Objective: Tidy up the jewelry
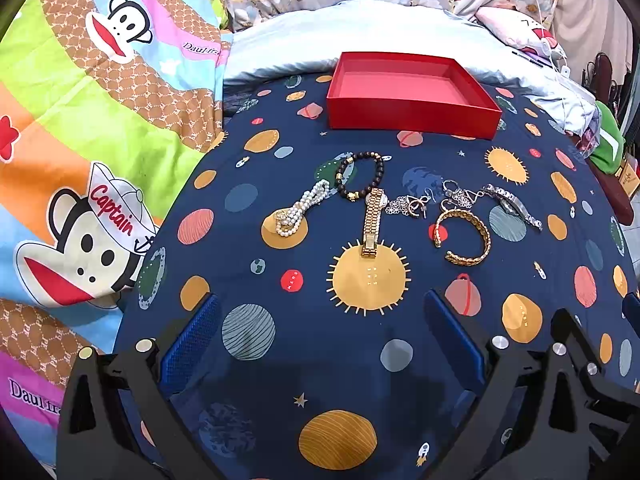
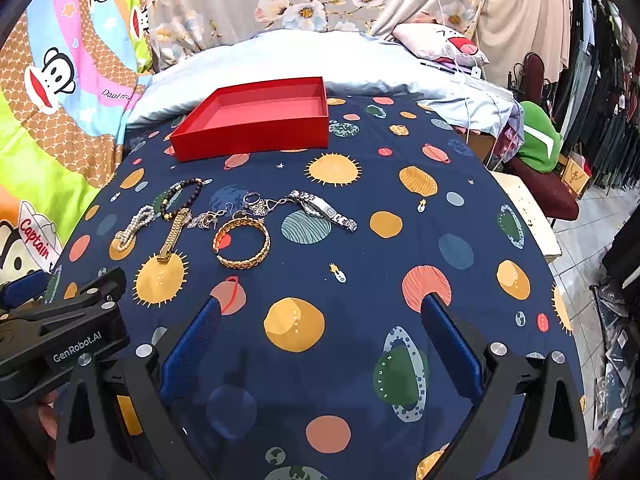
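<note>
1. Navy planet-print bedsheet covers a bed; bare cloth lies between both grippers and the jewelry row.
2. Left gripper: fingers spread wide, holding nothing.
3. Row, left to right: pearl bracelet, black bead bracelet, gold watch, silver trinkets tangled and hard to separate, gold bangle, silver watch.
4. Red box sits open beyond the row, well apart from it, against a pale pillow.
5. Right gripper: fingers spread wide, empty.
6. Bed's right edge drops to tiled floor.
</note>
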`<state>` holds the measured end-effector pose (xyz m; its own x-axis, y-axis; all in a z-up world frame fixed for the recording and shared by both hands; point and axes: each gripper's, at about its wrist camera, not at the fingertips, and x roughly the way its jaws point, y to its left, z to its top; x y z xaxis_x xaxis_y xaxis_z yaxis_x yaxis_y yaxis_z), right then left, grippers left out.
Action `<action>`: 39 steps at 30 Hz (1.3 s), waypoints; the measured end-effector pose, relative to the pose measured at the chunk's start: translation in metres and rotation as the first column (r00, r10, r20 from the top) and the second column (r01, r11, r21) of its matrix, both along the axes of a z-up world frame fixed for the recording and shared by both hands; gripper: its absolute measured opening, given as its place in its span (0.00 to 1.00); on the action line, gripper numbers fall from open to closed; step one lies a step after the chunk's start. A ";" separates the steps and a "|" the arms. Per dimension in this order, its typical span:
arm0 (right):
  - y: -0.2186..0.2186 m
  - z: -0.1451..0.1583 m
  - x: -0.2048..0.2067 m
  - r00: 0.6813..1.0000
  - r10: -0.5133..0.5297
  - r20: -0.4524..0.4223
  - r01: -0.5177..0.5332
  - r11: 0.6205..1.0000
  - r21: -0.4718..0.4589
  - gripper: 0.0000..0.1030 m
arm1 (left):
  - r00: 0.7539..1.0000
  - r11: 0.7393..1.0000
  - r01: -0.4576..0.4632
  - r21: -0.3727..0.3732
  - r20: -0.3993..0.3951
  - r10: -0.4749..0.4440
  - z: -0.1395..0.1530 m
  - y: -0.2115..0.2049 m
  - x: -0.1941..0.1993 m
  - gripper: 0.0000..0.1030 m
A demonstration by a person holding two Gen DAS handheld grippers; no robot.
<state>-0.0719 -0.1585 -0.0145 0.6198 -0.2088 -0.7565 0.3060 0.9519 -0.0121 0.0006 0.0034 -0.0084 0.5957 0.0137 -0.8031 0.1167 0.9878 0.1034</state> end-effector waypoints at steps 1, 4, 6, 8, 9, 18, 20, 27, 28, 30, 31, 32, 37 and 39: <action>0.000 0.000 0.000 1.000 0.000 -0.001 0.000 1.000 0.001 0.95 | 1.000 1.000 -0.001 0.000 -0.001 0.001 0.000 0.000 0.000 0.95; 0.000 0.000 0.000 1.000 0.000 0.000 0.000 1.000 0.001 0.95 | 1.000 1.000 -0.001 0.000 0.000 0.001 0.000 0.000 0.000 0.95; 0.000 -0.001 0.000 1.000 0.000 -0.001 0.000 1.000 0.000 0.95 | 1.000 1.000 0.000 0.000 0.000 0.000 0.000 0.000 0.000 0.95; 0.000 -0.001 0.000 1.000 0.000 -0.001 0.000 1.000 0.002 0.95 | 1.000 1.000 0.000 0.002 0.002 0.000 0.000 0.000 0.000 0.95; 0.000 -0.001 0.000 1.000 0.000 -0.003 0.000 1.000 0.005 0.95 | 1.000 1.000 0.000 0.005 0.004 0.000 0.000 0.000 0.000 0.95; 0.000 -0.001 0.000 1.000 0.000 -0.004 0.000 1.000 0.007 0.95 | 1.000 1.000 -0.012 0.010 0.003 0.012 -0.001 -0.001 0.001 0.95; 0.000 -0.001 0.000 1.000 0.000 -0.004 0.000 1.000 0.006 0.95 | 1.000 1.000 -0.013 0.009 0.000 0.013 -0.001 -0.001 0.001 0.95; -0.001 -0.001 0.000 1.000 0.000 -0.006 0.000 1.000 0.008 0.95 | 1.000 1.000 -0.016 0.007 -0.008 0.016 -0.003 -0.001 0.001 0.95; -0.001 -0.001 0.000 1.000 0.000 -0.007 0.000 1.000 0.008 0.95 | 1.000 1.000 -0.015 0.006 -0.009 0.016 -0.003 -0.001 0.001 0.95; 0.000 -0.003 0.000 1.000 0.000 -0.007 0.000 1.000 0.009 0.95 | 1.000 1.000 -0.015 0.006 -0.008 0.015 -0.003 -0.001 0.001 0.95; 0.000 -0.003 0.000 1.000 0.000 -0.008 0.000 1.000 0.009 0.95 | 1.000 1.000 -0.016 0.006 -0.009 0.016 -0.003 -0.001 0.001 0.95; 0.000 -0.002 0.000 1.000 0.000 -0.008 0.000 1.000 0.009 0.95 | 1.000 1.000 -0.016 0.006 -0.009 0.016 -0.003 -0.001 0.001 0.95; 0.000 -0.003 0.000 1.000 0.000 -0.012 0.000 1.000 0.011 0.95 | 1.000 1.000 -0.016 0.005 -0.011 0.016 -0.004 -0.001 0.001 0.95; 0.000 -0.003 0.000 1.000 0.000 -0.012 0.000 1.000 0.011 0.95 | 1.000 1.000 -0.016 0.005 -0.012 0.016 -0.004 -0.001 0.001 0.95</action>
